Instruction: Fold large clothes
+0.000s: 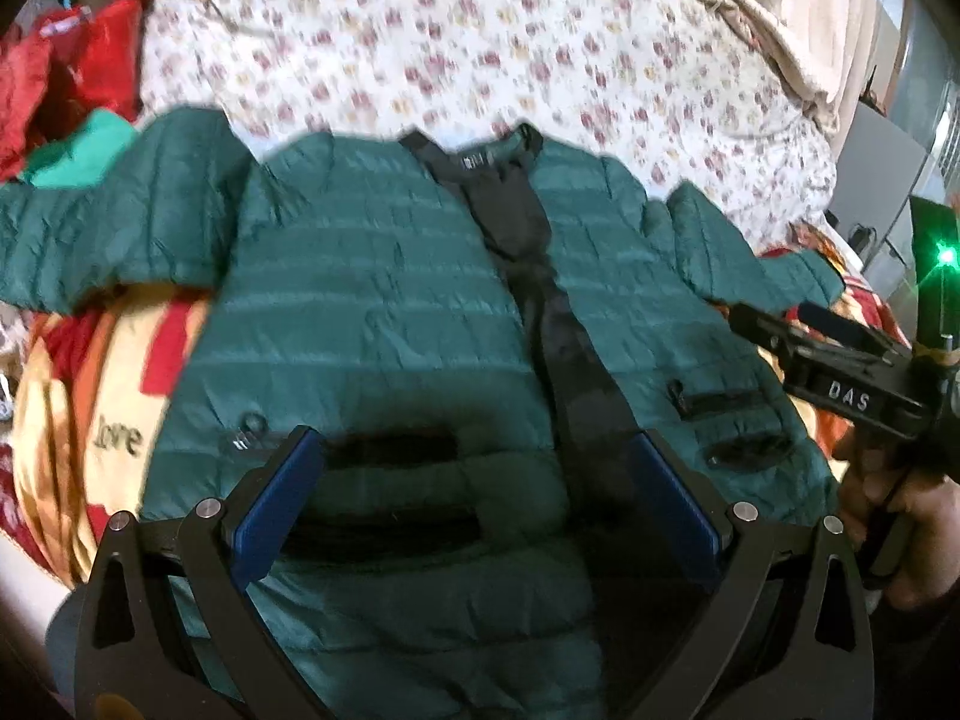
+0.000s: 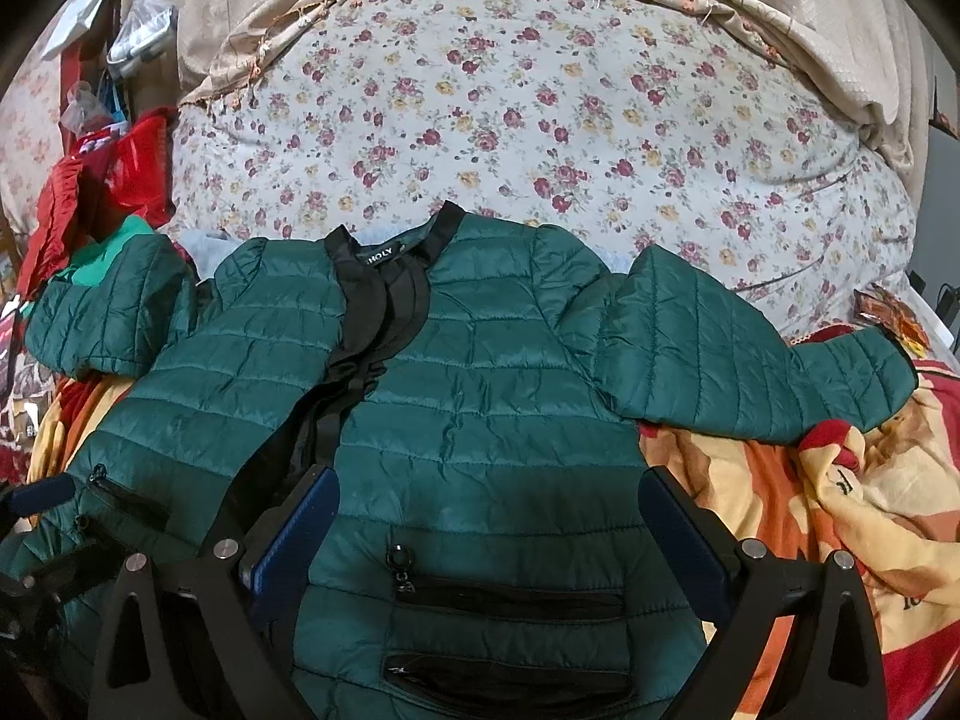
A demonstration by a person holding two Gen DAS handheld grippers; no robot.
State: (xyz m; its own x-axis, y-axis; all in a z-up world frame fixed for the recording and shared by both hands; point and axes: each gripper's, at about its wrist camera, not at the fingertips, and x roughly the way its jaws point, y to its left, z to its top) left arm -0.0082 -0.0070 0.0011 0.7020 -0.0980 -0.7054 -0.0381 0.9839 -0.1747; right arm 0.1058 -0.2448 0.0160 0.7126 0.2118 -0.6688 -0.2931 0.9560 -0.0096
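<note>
A: How do the grippers stand?
B: The left gripper (image 1: pixel 474 504) and right gripper (image 2: pixel 489 528) both gape wide over the green jacket's (image 2: pixel 480 384) hem, gripping nothing.
A: And around it?
B: It lies spread, front up, on a floral sheet (image 2: pixel 540 120) and cartoon blanket (image 2: pixel 840 540); red clothes (image 2: pixel 120 168) are piled at the left.

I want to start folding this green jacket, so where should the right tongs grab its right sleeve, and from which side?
Grip the sleeve near its cuff, coming in from the right over the blanket. The sleeve lies flat and spread out away from the jacket body, so its free end is probably the easiest edge to pinch and swing inward. The right tongs are open above the hem.
</note>
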